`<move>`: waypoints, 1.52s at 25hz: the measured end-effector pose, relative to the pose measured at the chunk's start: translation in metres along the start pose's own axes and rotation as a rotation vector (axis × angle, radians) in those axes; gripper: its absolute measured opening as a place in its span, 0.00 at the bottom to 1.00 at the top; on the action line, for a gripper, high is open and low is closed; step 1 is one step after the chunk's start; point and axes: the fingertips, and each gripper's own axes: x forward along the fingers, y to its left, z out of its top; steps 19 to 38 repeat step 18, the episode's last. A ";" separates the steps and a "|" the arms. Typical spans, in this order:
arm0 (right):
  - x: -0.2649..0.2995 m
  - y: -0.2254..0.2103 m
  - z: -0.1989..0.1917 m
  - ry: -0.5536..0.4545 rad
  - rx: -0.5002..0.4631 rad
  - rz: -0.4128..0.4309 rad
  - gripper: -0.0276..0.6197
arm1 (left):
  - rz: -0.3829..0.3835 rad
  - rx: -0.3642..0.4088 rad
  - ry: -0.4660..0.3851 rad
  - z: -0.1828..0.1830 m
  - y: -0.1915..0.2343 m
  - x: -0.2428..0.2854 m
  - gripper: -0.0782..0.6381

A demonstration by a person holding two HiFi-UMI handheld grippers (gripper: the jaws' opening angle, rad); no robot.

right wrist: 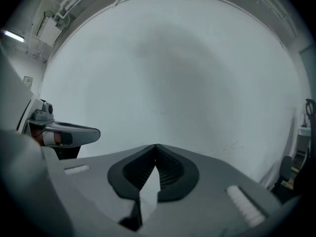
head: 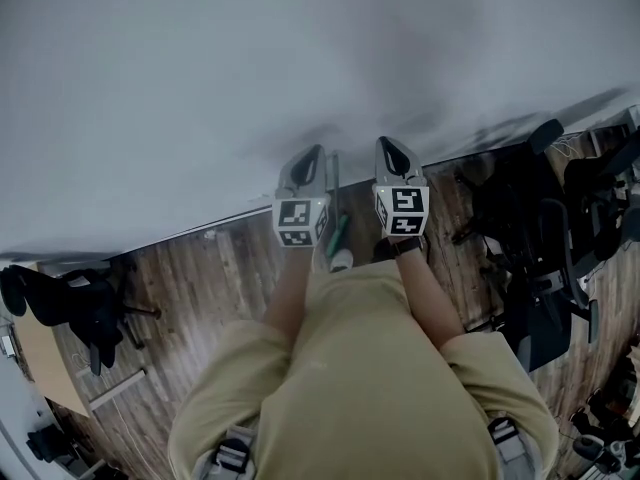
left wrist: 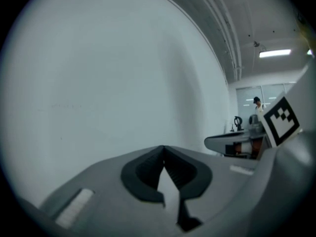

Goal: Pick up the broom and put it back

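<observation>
White painted wall (head: 200, 88) is filling the space straight ahead of both grippers, and they are pointing at it side by side. The left gripper (head: 316, 152) is showing its jaws pressed together at the tips in the left gripper view (left wrist: 164, 149), with nothing caught between them. The right gripper (head: 390, 150) is closed in the same way in its own view (right wrist: 156, 147), also gripping nothing.

The broom (head: 339, 234) appears to be the slim pole with a green section that is standing in the gap between the two grippers and below them, close to the wall. Neither gripper is touching it.

Dark wood-grain floor (head: 200, 278) is running beneath the grippers up to the foot of the wall. To the right of the right gripper, black office chairs (head: 540, 268) are crowding the floor. Well to the left of the left gripper, another black chair (head: 80, 308) is sitting beside a pale wooden board (head: 45, 363).

In the left gripper view, a person (left wrist: 256, 105) is standing far off beyond the right gripper's marker cube (left wrist: 281, 120), under a ceiling light (left wrist: 275, 53).
</observation>
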 end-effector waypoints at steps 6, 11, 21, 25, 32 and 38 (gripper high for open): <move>-0.010 0.006 0.032 -0.085 -0.033 -0.005 0.05 | -0.005 0.053 -0.074 0.029 -0.005 -0.008 0.11; -0.017 0.007 0.054 -0.138 -0.061 -0.004 0.05 | -0.002 0.067 -0.121 0.050 -0.005 -0.010 0.11; -0.014 0.010 0.060 -0.147 -0.072 0.012 0.05 | 0.007 0.056 -0.120 0.050 -0.002 -0.008 0.11; -0.014 0.010 0.060 -0.147 -0.072 0.012 0.05 | 0.007 0.056 -0.120 0.050 -0.002 -0.008 0.11; -0.014 0.010 0.060 -0.147 -0.072 0.012 0.05 | 0.007 0.056 -0.120 0.050 -0.002 -0.008 0.11; -0.014 0.010 0.060 -0.147 -0.072 0.012 0.05 | 0.007 0.056 -0.120 0.050 -0.002 -0.008 0.11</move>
